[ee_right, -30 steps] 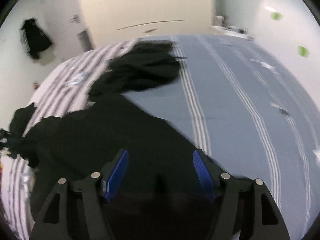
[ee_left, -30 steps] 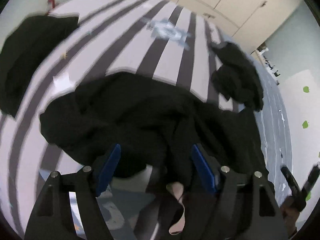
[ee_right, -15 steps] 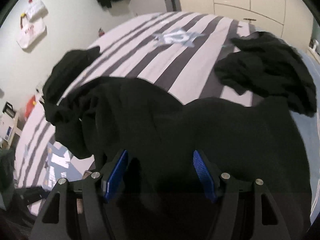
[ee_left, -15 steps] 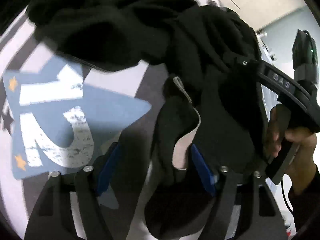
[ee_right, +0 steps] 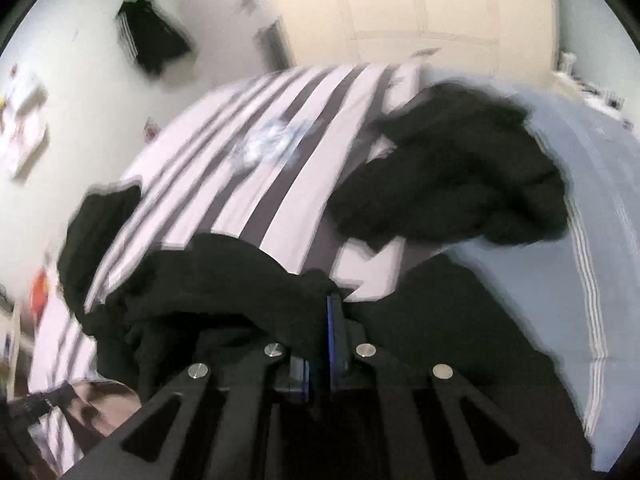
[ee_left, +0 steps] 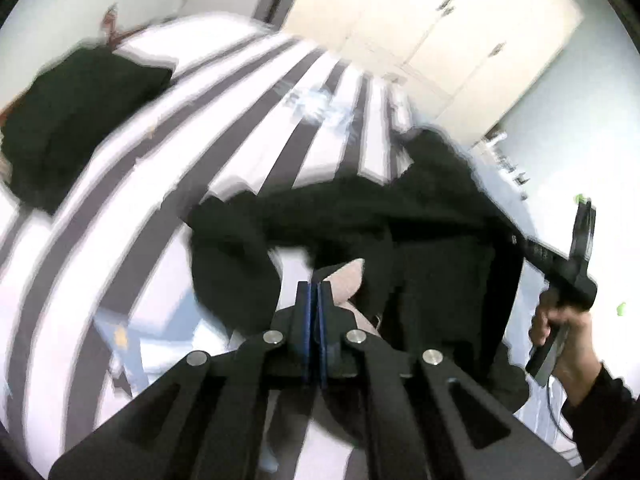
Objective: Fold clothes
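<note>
Two grippers, both clamped — start with the left wrist view. The left gripper (ee_left: 314, 292) has its blue pads pressed together at the tip, pinching the edge of the black garment (ee_left: 360, 216) where a patch of pale lining (ee_left: 346, 278) shows just beside the fingers. That garment stretches off to the right, lifted over the striped bedspread (ee_left: 224, 120), and its far side runs to the right gripper (ee_left: 560, 268), which a hand (ee_left: 564, 336) in a dark sleeve holds by the handle. Well apart at upper left lies a folded black garment (ee_left: 76, 116) on the stripes. Behind the bed, cream wardrobe doors (ee_left: 432, 20). Everything is smeared with blur.

Over to the right wrist view. The right gripper (ee_right: 326, 312) is closed too, black garment (ee_right: 224, 280) bunched between and around its fingers, draping away to the left and also spreading dark across the lower right. Beyond it sits a crumpled black pile (ee_right: 452, 172) where the striped bedspread (ee_right: 280, 184) meets a pale blue sheet (ee_right: 600, 200). A faded blue print (ee_right: 268, 142) marks the stripes. Another dark garment (ee_right: 94, 232) sits at the bed's left edge — and a black piece of clothing (ee_right: 150, 42) hangs on the wall.
</note>
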Motion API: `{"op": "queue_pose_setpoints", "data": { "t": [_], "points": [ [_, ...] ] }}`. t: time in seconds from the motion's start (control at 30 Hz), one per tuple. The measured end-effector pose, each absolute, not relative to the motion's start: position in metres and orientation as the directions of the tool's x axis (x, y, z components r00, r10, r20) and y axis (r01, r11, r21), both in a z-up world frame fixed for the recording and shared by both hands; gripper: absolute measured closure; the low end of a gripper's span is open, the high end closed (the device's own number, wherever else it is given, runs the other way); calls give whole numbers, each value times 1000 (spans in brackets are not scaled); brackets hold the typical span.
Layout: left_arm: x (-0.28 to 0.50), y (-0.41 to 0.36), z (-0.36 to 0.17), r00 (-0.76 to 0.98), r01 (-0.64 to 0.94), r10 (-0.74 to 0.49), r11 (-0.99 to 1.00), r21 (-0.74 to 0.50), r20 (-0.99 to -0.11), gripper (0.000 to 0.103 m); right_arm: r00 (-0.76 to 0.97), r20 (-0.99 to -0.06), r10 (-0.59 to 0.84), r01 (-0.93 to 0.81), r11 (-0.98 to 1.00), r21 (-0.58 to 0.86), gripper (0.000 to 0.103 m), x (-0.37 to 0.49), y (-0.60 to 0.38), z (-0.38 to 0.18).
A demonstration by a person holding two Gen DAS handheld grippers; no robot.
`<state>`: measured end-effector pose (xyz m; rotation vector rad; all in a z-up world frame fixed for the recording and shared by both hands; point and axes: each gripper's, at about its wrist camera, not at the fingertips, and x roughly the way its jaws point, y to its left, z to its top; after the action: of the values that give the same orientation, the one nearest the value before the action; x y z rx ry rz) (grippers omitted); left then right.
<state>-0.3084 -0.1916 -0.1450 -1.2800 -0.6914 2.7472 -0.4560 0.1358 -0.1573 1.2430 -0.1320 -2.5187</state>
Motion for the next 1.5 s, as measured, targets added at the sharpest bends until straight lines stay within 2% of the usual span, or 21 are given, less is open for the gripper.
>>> {"op": "queue_pose_setpoints", "data": {
  "t": [0.2, 0.3, 0.37, 0.43, 0.47, 0.53, 0.57, 0.6, 0.7, 0.77, 0.83, 0.9, 0.97, 1.1, 1.27, 1.37, 1.5],
  "points": [
    [-333, -155, -56, -728, -28, 299, -912, -410, -617, 101, -745, -652, -143, -38, -966, 255, 98, -408, 279, -63],
    [-341, -132, -30, -731, -108, 349, -908, -405, -586, 101, -751, -658, -59, -160, -950, 267, 98, -348, 347, -38],
    [-345, -116, -34, -715, -130, 359, -911, -390, -600, 101, -749, -663, -3, -239, -931, 274, 98, -307, 392, -21],
    [-348, -104, -45, -696, -133, 355, -918, -374, -624, 101, -692, -721, -12, -259, -929, 264, 97, -263, 412, -29],
    [-349, -101, -54, -685, -123, 344, -923, -364, -642, 101, -645, -763, -34, -246, -937, 249, 96, -242, 409, -43],
    [-346, -99, -73, -664, -101, 310, -939, -329, -681, 101, -541, -839, -65, -210, -955, 210, 85, -209, 394, -76],
    [-342, -102, -83, -650, -86, 293, -945, -315, -702, 101, -516, -853, -77, -192, -960, 203, 83, -204, 388, -86],
    [-337, -104, -93, -635, -72, 276, -951, -300, -722, 101, -517, -851, -87, -175, -963, 205, 80, -209, 381, -89],
    [-327, -111, -118, -594, -52, 233, -966, -253, -770, 101, -521, -846, -117, -124, -970, 211, 79, -223, 362, -100],
    [-317, -118, -124, -587, -50, 231, -967, -250, -776, 101, -522, -842, -137, -90, -972, 215, 71, -232, 349, -108],
    [-309, -126, -129, -584, -53, 242, -964, -261, -775, 101, -523, -837, -157, -56, -974, 218, 53, -241, 336, -115],
    [-303, -130, -131, -585, -52, 249, -961, -271, -772, 101, -523, -833, -178, -22, -975, 222, 48, -251, 323, -122],
    [-300, -133, -134, -585, -45, 253, -959, -281, -770, 101, -523, -829, -198, 12, -974, 225, 48, -260, 310, -130],
    [-301, -138, -137, -592, -16, 263, -949, -315, -762, 101, -503, -793, -342, 278, -933, 226, 48, -306, 220, -144],
    [-305, -140, -142, -602, 4, 264, -943, -334, -753, 101, -457, -792, -404, 489, -858, 155, 48, -342, 125, -178],
    [-307, -141, -145, -603, 17, 262, -940, -340, -753, 101, -441, -816, -372, 539, -837, 90, 48, -355, 95, -203],
    [-310, -142, -151, -605, 34, 258, -937, -348, -753, 101, -412, -825, -387, 563, -820, 104, 48, -351, 95, -221]
  ]
}}
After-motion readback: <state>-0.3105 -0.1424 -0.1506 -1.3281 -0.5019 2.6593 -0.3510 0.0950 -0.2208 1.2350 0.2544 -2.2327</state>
